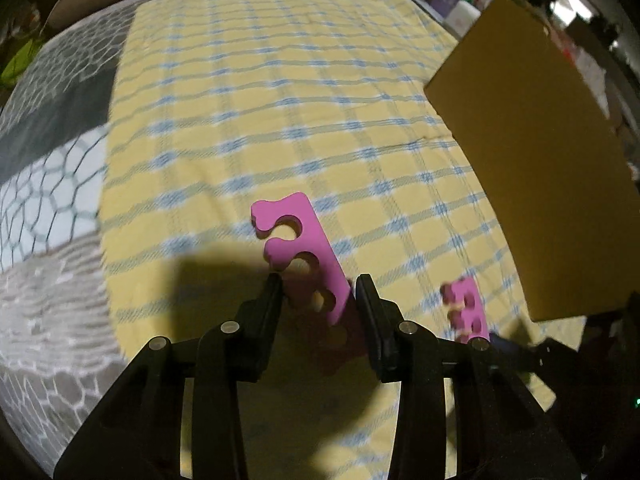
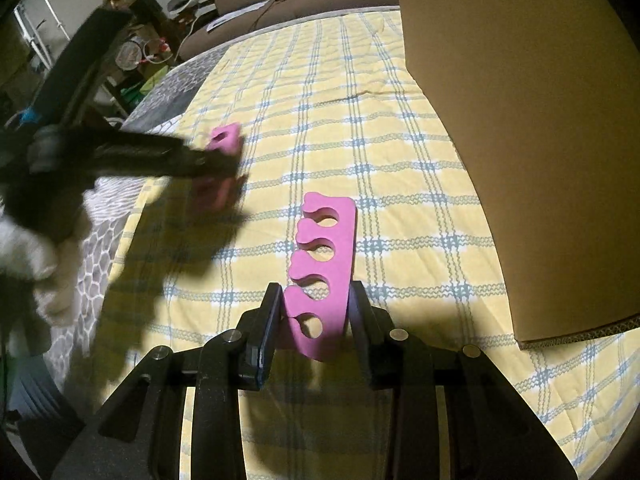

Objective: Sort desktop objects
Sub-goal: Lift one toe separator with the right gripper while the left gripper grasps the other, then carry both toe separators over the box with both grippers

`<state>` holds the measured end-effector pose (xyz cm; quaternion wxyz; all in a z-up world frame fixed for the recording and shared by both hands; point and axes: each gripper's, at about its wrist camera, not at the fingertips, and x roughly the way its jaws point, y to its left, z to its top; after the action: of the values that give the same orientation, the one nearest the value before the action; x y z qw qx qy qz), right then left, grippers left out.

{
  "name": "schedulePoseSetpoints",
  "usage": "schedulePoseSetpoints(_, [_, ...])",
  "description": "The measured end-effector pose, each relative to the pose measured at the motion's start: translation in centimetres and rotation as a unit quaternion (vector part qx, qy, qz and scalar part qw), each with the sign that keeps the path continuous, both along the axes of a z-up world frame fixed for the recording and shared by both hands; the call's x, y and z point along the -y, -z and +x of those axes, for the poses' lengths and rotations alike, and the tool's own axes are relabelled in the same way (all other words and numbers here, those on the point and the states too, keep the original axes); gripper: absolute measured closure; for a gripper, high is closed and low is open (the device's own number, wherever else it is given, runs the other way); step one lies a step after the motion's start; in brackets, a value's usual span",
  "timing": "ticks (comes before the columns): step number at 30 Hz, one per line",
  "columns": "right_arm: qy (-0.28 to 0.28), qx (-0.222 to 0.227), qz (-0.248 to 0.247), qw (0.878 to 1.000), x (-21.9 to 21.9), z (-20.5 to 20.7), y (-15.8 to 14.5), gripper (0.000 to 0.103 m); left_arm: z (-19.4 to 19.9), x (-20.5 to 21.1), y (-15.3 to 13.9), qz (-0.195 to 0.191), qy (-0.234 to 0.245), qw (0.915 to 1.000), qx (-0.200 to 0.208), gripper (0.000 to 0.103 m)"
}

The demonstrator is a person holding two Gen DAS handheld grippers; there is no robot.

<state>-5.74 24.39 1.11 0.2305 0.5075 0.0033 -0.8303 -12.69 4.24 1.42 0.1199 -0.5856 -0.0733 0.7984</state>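
Each gripper's jaws clamp a pink toe separator (image 1: pixel 306 256), (image 2: pixel 320 268) between them.

My two foam toe separators (image 1: pixel 298 248) (image 2: pixel 324 264) are bright pink. The cloth (image 1: pixel 280 100) under them is yellow, checked with pale blue and white lines. Beside it lies a grey and white honeycomb-patterned cover (image 1: pixel 48 184). The cardboard box (image 2: pixel 520 140) is plain brown, and my hand-held grippers (image 1: pixel 319 292) (image 2: pixel 316 300) are black.

Pink toe separator (image 1: pixel 304 256) in left gripper (image 1: pixel 319 286)
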Motion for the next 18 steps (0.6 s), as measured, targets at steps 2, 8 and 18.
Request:
schedulePoseSetpoints(2, [0.000, -0.005, 0.004, 1.000, -0.4, -0.3, 0.0, 0.070, 0.6, 0.9, -0.4, 0.015, -0.006, 0.9999, -0.001, 0.068])
schedulePoseSetpoints(8, [0.000, -0.027, 0.020, 0.999, 0.2, -0.5, -0.6, 0.070, 2.4, 2.0, -1.7, 0.051, -0.013, 0.9986, -0.004, 0.068])
schedulePoseSetpoints(18, [-0.004, -0.050, 0.024, 0.998, 0.9, -0.1, -3.9, 0.070, 4.5, 1.5, -5.4, 0.059, 0.003, 0.9978, -0.030, 0.068])
